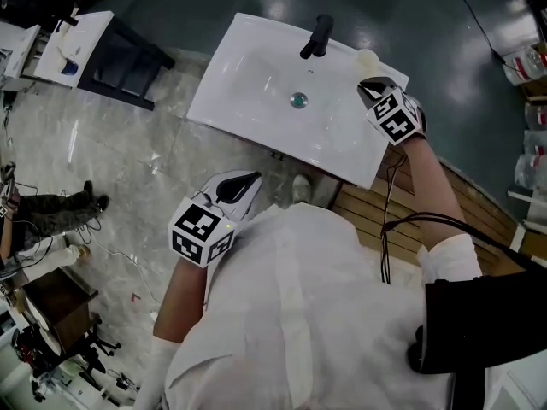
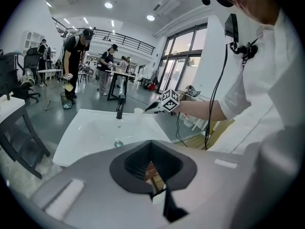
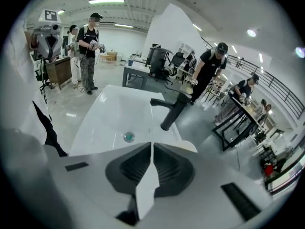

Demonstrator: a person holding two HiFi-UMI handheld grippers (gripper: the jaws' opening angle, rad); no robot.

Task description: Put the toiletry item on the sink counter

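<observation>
Head view: the sink worktop (image 1: 224, 101) lies ahead of the person, with a black faucet (image 1: 316, 37) at its back edge and a drain (image 1: 297, 101) in the bowl. The right tool (image 1: 373, 86) reaches over the back right corner. A pale toiletry item (image 1: 367, 60) sits just past its tips, on or just above that corner, beside the faucet. The left tool (image 1: 248, 180) hangs low near the person's body, in front of the sink and well apart from the item.

Left gripper view: the left tool's jaws are pressed together with nothing between them. Only floor shows through the gap lower down. Across the bowl, the item (image 2: 138, 111) looks like a small upright cup or bottle standing on the flat rim, with the right tool's tips just beside it.

Right gripper view: these jaws also meet along a closed seam and pinch nothing visible. The item (image 3: 188, 147) peeks out from behind the right-hand jaw, and whether it touches the jaw cannot be told.

Judging from this, the placing looks done or nearly so. What seems to be left is for the right tool to draw back without knocking the item.
</observation>
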